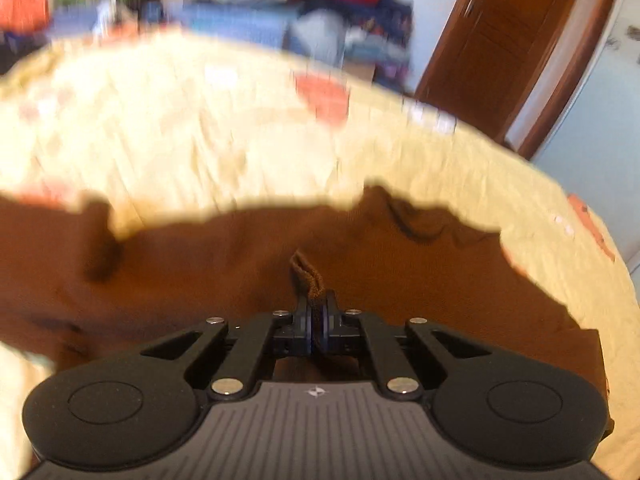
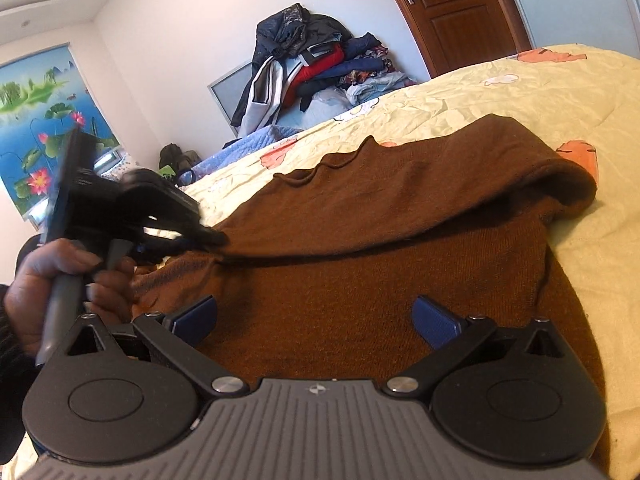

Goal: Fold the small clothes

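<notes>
bare bedspread point(image 2: 500, 104) beyond brown sweater point(image 2: 360, 240), clothes pile point(image 2: 320, 64) behind

sweater point(image 2: 360, 240) on the bed point(image 2: 520, 96), clothes pile point(image 2: 316, 68) behind, door point(image 2: 452, 8) right of it

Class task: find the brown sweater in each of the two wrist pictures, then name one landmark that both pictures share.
Left wrist view: the brown sweater spans the lower middle, a fold of it pinched in the left tool.
Right wrist view: the sweater fills the centre, beyond the open right tool.
Shared landmark: the wooden door, upper right in both.
</notes>
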A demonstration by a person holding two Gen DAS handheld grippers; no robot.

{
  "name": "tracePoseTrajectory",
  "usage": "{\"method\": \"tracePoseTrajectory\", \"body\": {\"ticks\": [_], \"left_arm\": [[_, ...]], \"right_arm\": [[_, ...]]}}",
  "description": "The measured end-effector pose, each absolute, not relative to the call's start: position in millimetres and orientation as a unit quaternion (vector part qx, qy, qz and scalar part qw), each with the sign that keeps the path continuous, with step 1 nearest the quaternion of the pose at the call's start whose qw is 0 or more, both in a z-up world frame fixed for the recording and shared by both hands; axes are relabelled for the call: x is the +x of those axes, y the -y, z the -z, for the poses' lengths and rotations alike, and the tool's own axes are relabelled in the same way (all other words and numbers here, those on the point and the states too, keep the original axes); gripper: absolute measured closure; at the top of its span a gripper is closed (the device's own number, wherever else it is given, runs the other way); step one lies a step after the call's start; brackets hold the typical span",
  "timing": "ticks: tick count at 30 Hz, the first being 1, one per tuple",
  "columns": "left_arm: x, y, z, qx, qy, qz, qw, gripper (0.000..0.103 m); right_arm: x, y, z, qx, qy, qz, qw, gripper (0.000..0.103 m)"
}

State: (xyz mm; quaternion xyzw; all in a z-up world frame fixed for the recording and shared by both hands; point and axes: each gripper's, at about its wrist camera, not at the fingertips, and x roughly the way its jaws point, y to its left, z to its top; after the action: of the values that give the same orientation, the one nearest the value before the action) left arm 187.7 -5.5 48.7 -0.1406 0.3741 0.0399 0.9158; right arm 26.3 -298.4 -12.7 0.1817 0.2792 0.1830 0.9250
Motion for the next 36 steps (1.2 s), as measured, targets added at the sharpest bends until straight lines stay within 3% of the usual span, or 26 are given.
{"method": "tracePoseTrajectory", "body": {"ticks": [5,11,20,28,32,34,36], "left_arm": [[155.4,-36.0,-81.7,-0.104,-0.295,-0.089,0.946,0.099],[162.8,-86.1,-30.3,-0.114,-0.386,-0.136,0.905,0.099],[128.9,-77.4,-63.5,-0.091,-0.341,-0.15,0.924,0.099],[123.0,-96.9,-38.0,-0.053,-0.37,-0.15,0.915,0.096],[97.2,-93.4,-67.4,-0.05,-0.326,-0.174,0.928,0.087],[84.0,-88.5,-81.9,-0.066,-0.285,-0.151,0.944,0.074],[87.5,-76.2,-86.3,-0.065,-0.273,-0.112,0.953,0.037]], "right_arm": [[26.8,298.7,12.9,0.188,-0.278,-0.185,0.924,0.0],[28.9,298.5,13.2,0.193,-0.278,-0.188,0.922,0.0],[30.2,293.9,12.7,0.18,-0.28,-0.185,0.925,0.0],[31.2,293.4,12.9,0.178,-0.28,-0.185,0.925,0.0],[32.3,291.1,1.5,0.155,-0.301,-0.179,0.924,0.0],[31.0,297.7,-17.6,0.164,-0.269,-0.192,0.929,0.0],[43.4,303.7,-35.1,0.17,-0.236,-0.192,0.937,0.0]]}}
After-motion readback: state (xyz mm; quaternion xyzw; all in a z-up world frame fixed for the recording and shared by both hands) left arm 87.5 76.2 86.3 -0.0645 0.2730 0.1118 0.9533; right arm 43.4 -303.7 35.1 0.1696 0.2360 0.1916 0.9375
